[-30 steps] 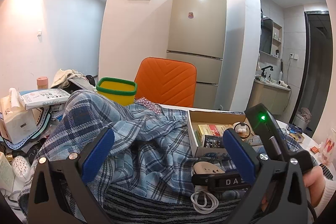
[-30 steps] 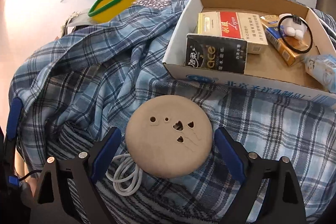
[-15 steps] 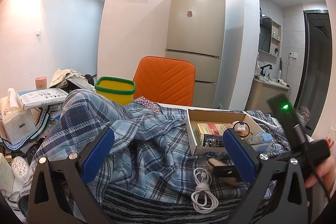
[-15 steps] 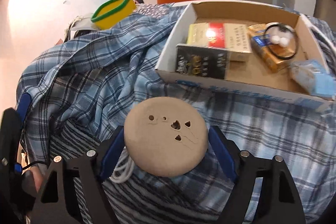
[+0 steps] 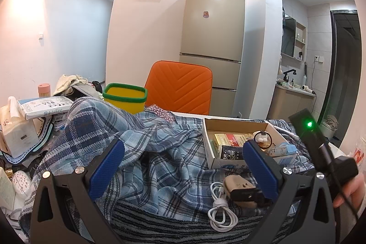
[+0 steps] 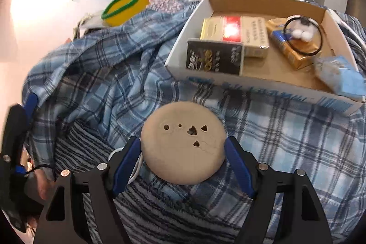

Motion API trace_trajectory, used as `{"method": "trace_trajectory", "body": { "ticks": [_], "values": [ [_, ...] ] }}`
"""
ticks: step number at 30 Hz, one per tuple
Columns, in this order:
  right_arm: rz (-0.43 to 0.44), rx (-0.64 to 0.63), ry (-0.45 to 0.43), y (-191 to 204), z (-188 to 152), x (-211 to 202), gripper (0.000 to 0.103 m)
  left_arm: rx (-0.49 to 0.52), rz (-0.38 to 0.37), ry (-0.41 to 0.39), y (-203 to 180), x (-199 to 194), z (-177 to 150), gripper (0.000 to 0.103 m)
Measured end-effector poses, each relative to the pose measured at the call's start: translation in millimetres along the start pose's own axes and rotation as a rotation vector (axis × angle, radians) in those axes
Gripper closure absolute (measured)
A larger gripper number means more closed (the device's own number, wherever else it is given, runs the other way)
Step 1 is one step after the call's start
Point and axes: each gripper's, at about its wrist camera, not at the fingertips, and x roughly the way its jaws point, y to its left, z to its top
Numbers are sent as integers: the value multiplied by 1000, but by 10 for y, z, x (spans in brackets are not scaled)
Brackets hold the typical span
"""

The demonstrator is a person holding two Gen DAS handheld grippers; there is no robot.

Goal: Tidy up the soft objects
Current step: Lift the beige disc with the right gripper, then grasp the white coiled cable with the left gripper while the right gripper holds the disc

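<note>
A round beige pad with small holes (image 6: 183, 143) sits between the blue pads of my right gripper (image 6: 183, 159), which is shut on it just above the blue plaid cloth (image 6: 103, 74). The pad also shows in the left wrist view (image 5: 238, 184), held by the right gripper's black fingers. A grey striped cloth (image 6: 87, 152) lies under the plaid one. My left gripper (image 5: 183, 166) is open and empty, above the plaid cloth (image 5: 160, 152).
An open cardboard box (image 6: 263, 81) with packets stands on the cloth at the right. A white cable (image 5: 220, 209) lies beside the pad. A yellow green-rimmed bin (image 5: 124, 98), an orange chair (image 5: 180, 88) and piled boxes (image 5: 20, 127) stand behind and to the left.
My right gripper has closed on the round pad and lifted it slightly toward the box. The left gripper has barely moved.
</note>
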Motion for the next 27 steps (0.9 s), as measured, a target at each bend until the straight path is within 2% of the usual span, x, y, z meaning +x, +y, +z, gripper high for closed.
{"method": "trace_trajectory", "body": {
  "ticks": [7,13,17,21,27],
  "values": [
    [-111,-141,13,237,7,122,20,3,0,-3,-12,-8,-4,0],
    [-42,-56,40,90,99,239,17,2,-1,-1,-18,-14,-10,0],
    [-61,-98,33,149,88,230,20,4,-1,1,-22,-22,-9,0],
    [-72,-125,-31,199,64,43,21,8,-1,-2,-28,-29,-6,0],
    [-144,-166,-137,169,29,-372,21,6,-1,2,-25,-20,-6,0]
  ]
}}
